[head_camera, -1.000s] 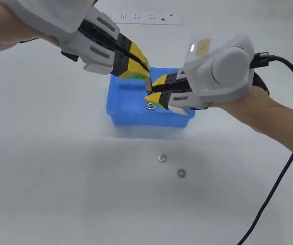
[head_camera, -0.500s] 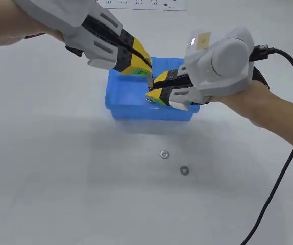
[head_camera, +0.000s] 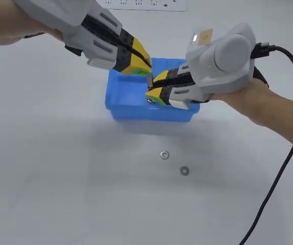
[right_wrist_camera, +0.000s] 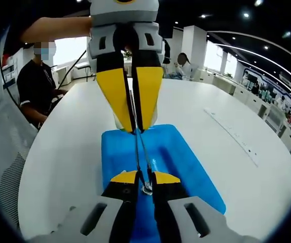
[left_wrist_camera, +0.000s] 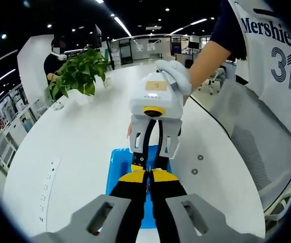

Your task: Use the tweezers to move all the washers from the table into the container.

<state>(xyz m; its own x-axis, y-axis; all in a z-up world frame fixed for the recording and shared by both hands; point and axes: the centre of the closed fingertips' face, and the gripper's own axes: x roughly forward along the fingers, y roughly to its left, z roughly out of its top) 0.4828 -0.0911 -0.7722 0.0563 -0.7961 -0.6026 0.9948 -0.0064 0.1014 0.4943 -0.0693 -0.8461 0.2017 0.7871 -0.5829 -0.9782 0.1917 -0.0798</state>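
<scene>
Still unchanged: left tool [head_camera: 147, 67] and right tool [head_camera: 149, 92] both tight on tweezers [right_wrist_camera: 140, 147] over the container [head_camera: 126, 110].

Washer [right_wrist_camera: 147, 190] in tweezers [right_wrist_camera: 139, 147] over blue container [right_wrist_camera: 186, 167]

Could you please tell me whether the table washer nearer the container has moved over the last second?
No. The washer lies just as far in front of the blue container as before; only the camera shifted.
</scene>
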